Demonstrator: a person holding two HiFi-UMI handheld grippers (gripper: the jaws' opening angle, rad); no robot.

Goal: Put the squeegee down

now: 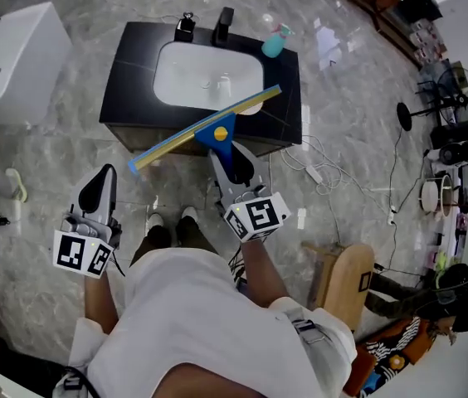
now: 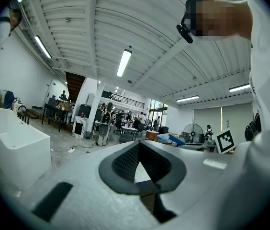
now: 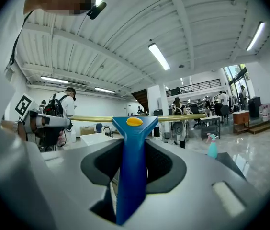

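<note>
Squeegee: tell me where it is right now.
In the head view the squeegee is at centre, its blue handle clamped between the fingers of the right gripper. Its blade crosses the front edge of the black vanity, just below the white basin.

Black counter (image 1: pixel 130 73) far ahead, white basin (image 1: pixel 188 81) sunk in it; faucet (image 1: pixel 223 25) at its far edge; teal bottle (image 1: pixel 273 44) at far-right corner; white tub (image 1: pixel 10 56) left; fan (image 1: pixel 462 89) right.

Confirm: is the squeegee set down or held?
Held. The right gripper clamps the squeegee by its blue handle; the blade hangs in the air by the sink counter.
</note>
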